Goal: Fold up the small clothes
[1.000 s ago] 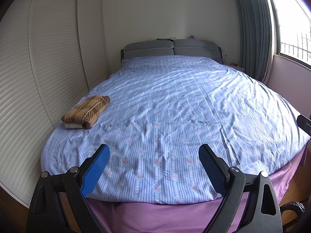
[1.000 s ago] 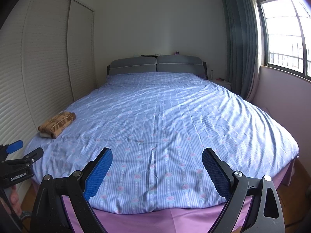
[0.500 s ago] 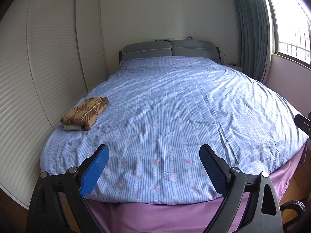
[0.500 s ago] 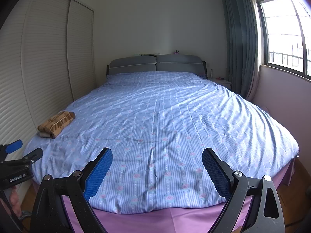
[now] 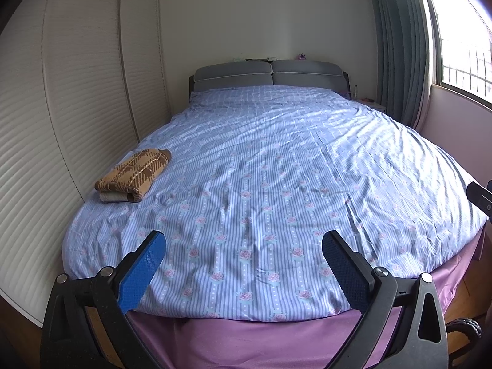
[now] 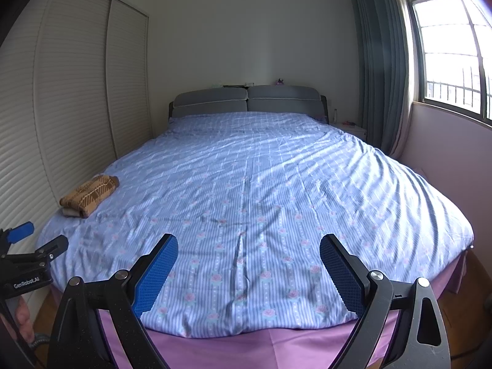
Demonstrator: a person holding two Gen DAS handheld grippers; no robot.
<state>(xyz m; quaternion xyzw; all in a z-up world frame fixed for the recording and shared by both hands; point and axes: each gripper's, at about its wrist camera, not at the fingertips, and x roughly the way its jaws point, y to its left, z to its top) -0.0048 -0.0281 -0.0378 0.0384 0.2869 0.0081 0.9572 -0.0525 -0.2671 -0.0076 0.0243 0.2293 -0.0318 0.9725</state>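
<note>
A folded brown plaid garment [image 5: 133,175] lies on a pale folded piece near the bed's left edge; the right wrist view shows the plaid garment [image 6: 89,195] too. My left gripper [image 5: 244,240] hovers over the foot of the bed, its jaws opening, with nothing between the blue pads. My right gripper [image 6: 249,241] hangs beside it over the same end, open and holding nothing. Both are well short of the garment, which sits ahead and to the left. Part of the left gripper [image 6: 27,246] shows at the left edge of the right wrist view.
The bed [image 5: 276,169] has a blue striped floral cover over a purple sheet [image 5: 261,338]. Slatted wardrobe doors [image 5: 77,92] run close along the left side. A grey headboard [image 5: 270,73] stands at the far end; a curtain [image 6: 381,77] and window are on the right.
The left gripper's jaws have spread a little wider. Both hands and the folded garment stay where they were.
</note>
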